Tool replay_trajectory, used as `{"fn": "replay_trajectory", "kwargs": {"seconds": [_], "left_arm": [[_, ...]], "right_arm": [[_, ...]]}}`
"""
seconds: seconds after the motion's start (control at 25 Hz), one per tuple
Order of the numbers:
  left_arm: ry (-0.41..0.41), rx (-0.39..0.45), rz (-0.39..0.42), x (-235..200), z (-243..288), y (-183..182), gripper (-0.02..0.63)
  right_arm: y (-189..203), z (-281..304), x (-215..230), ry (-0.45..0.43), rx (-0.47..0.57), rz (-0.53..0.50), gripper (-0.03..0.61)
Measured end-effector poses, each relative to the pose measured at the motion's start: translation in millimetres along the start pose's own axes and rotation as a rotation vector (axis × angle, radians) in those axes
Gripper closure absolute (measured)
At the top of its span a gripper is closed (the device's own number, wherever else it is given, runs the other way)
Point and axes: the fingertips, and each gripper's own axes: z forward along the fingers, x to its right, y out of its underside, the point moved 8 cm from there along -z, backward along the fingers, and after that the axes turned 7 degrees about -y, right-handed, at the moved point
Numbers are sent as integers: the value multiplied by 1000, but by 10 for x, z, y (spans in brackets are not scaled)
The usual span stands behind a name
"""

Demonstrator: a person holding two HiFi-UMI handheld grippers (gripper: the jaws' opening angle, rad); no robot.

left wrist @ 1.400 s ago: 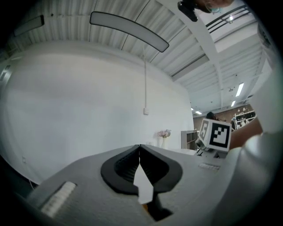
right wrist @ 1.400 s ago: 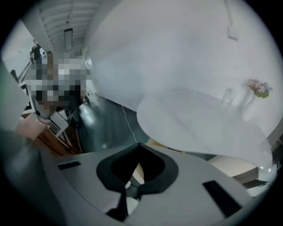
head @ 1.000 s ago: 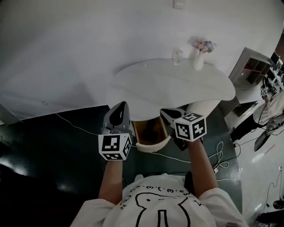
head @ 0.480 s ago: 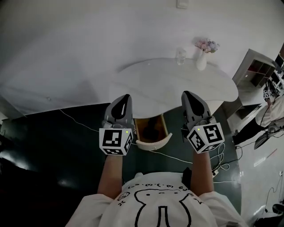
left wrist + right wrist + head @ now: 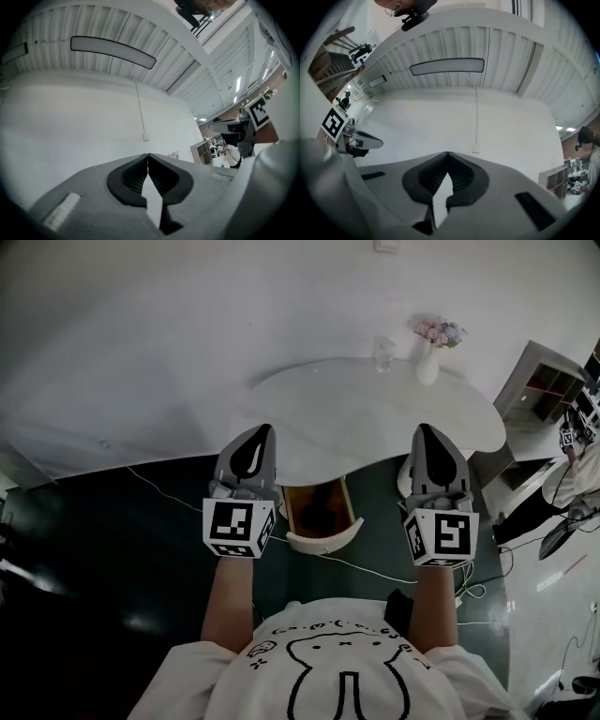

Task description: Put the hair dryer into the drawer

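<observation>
Under the front edge of the white oval table (image 5: 375, 418) a drawer (image 5: 324, 538) stands pulled out, with a wooden inside and a curved white front. A dark thing (image 5: 319, 510) lies in it, apparently the hair dryer; its shape is too dim to tell. My left gripper (image 5: 255, 433) hovers left of the drawer and my right gripper (image 5: 430, 432) right of it, both over the table's front edge. Both are shut and hold nothing. In the gripper views the left gripper (image 5: 148, 155) and the right gripper (image 5: 448, 153) show closed tips against the white wall.
A vase of flowers (image 5: 429, 354) and a glass (image 5: 382, 354) stand at the table's far edge. Cables (image 5: 384, 570) run over the dark floor below the drawer. A white shelf unit (image 5: 548, 382) and a person (image 5: 579, 465) are at the right.
My right gripper has lifted away from the drawer, swung to the right and tipped its jaws upward. The left gripper rose slightly. The drawer stays open.
</observation>
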Motion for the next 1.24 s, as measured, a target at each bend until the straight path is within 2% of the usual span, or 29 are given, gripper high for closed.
{"fn": "replay_trajectory", "kwargs": {"seconds": [0.28,0.6,0.76,1.24], "left_arm": [[9,10,0,2,62,28,598],[-5,18,15,-46,49,-24,598],[-13,25,27,-104,78,-73,598],[-19,33,62,-136,53,-89,598]], "right_arm": [[25,-34,83,10,-14,21,581],[44,-16,98,-9,-50,1,580],[60,50,73,-29,-76,-40,581],[39,102,22,-42,-81,-59,580]]}}
